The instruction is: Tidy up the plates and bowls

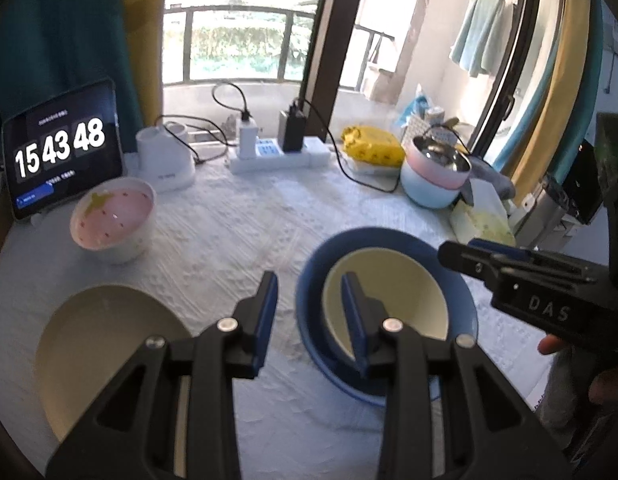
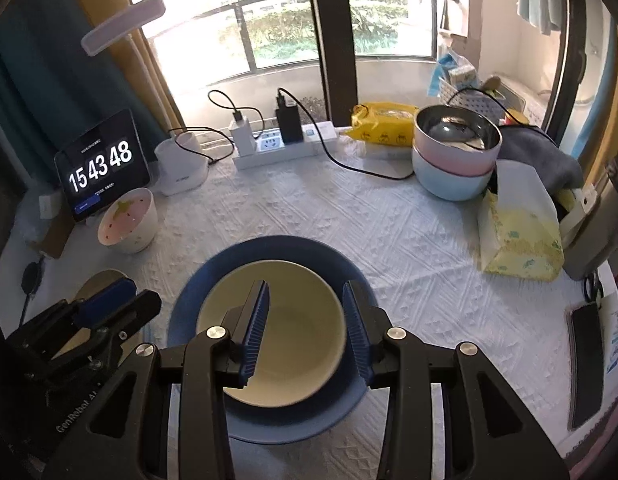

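Both claws hang open and empty: right claw [image 2: 305,332] over the cream round bowl [image 2: 301,320] nested in the blue round plate [image 2: 269,248], left claw [image 1: 309,316] just beside a cream plate [image 1: 97,344]. Farther off, a pink-lined bowl [image 1: 113,218] sits on the white-clothed tabletop [image 1: 237,224].

**What cannot be seen well**

The left gripper [image 1: 309,300] covers part of the cream plate [image 1: 105,344] and the cream bowl [image 1: 385,296]. The small writing on the clock tablet [image 2: 103,166] is too tiny to read. The phone [image 2: 587,364] is blurry near the picture's edge.
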The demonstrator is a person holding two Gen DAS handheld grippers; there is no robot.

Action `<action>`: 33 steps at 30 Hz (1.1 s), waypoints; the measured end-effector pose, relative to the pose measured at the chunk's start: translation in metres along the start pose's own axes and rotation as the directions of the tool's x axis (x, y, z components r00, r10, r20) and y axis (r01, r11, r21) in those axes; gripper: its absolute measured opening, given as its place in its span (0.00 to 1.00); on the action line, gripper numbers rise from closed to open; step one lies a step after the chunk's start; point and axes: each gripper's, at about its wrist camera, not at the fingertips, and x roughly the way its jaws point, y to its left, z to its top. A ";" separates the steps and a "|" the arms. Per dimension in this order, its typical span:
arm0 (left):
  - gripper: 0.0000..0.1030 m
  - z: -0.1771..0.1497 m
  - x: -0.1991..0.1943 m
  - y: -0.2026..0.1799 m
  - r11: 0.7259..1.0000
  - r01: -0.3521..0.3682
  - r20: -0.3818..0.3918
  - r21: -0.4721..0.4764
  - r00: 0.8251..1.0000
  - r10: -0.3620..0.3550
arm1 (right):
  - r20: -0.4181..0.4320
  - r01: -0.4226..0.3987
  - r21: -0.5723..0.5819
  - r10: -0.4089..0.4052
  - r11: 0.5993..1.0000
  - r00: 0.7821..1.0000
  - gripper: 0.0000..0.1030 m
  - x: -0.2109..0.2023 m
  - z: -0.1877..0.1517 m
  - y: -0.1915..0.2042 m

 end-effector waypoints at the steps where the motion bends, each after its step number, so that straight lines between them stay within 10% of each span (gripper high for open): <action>1: 0.33 0.002 -0.003 0.004 1.000 -0.003 0.007 0.000 1.000 0.003 | 0.002 -0.002 -0.003 0.002 1.000 1.000 0.39 0.000 0.002 0.004; 33: 0.44 0.028 -0.011 0.137 0.990 -0.122 0.051 -0.070 0.991 0.126 | -0.053 -0.054 -0.117 0.048 0.992 0.997 0.39 0.065 0.041 0.121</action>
